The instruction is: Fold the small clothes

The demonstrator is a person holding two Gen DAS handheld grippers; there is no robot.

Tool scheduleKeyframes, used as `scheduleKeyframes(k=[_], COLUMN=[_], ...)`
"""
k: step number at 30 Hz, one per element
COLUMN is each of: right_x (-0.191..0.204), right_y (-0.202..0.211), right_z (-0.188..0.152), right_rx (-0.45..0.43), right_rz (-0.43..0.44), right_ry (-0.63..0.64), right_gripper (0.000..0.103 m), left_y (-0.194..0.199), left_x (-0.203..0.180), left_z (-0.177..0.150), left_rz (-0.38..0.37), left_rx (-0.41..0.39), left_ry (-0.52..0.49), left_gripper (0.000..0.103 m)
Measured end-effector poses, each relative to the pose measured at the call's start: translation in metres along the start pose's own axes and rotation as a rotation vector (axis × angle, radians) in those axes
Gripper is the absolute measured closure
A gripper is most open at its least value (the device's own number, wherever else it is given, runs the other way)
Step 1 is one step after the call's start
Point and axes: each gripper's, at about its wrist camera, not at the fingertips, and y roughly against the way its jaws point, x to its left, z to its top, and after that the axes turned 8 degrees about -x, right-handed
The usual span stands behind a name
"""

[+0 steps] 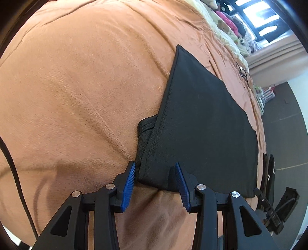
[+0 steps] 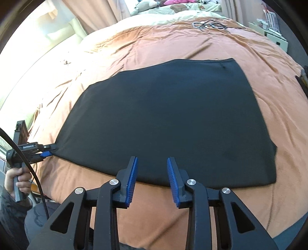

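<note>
A black garment (image 2: 163, 119) lies flat on an orange blanket (image 2: 154, 211) that covers a bed. My right gripper (image 2: 152, 165) hovers at the middle of the garment's near edge. Its blue pads (image 2: 131, 178) stand apart with the hem between them, not pressing it, so it is open. At the garment's left corner, my left gripper (image 2: 47, 152) is held by a hand (image 2: 17, 178). In the left wrist view the garment (image 1: 202, 125) has a folded flap and a bunched corner. My left gripper (image 1: 155, 171) straddles that corner, open, pads (image 1: 128, 186) clear of the cloth.
Thin black cables (image 2: 209, 25) lie on the far blanket. A pale quilt with plush toys (image 2: 173, 9) lies beyond. A white shelf unit (image 2: 277, 38) stands at the far right. Dark clothes (image 1: 269, 173) hang at the bed's edge over a dark floor (image 1: 284, 115).
</note>
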Motion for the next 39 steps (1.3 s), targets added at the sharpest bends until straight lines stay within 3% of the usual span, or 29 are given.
scheduleKeyframes(k=[1,3,4,6,15,25,33,39], right_x=[0.001,0.004,0.005,0.010,0.026,0.019,0.009,0.010], right_y=[-0.003,-0.011,-0.016,-0.024,-0.050,-0.064,-0.047,-0.063], right_z=[0.000,0.002,0.002,0.002,0.005,-0.027,-0.020,-0.008], right_rx=[0.002,0.011,0.019,0.035,0.060,0.177,0.126,0.122], right_rz=[0.004,0.013,0.019,0.027,0.058,0.060,0.047,0.046], right_ry=[0.002,0.007,0.010,0.019,0.042,0.092,0.096,0.095], right_gripper=[0.077,0.079,0.079,0.081,0.083,0.087,0.087,0.087], left_y=[0.001,0.002,0.001,0.001,0.017,0.038,0.047,0.048], left_x=[0.000,0.000,0.001,0.000,-0.008,-0.021,-0.026,-0.032], left_z=[0.000,-0.003,-0.005,-0.009,-0.004,0.002,0.007,0.007], left_rz=[-0.003,-0.021,-0.033,-0.041,-0.065,-0.127,-0.148,-0.159], left_rx=[-0.008,-0.013,-0.004,-0.008,-0.061,-0.089,-0.099,-0.096], left_ry=[0.006,0.016,0.024,0.029,-0.011,-0.031,-0.039,-0.051], left_gripper=[0.061,0.083,0.089,0.092,0.094,0.095,0.095,0.095])
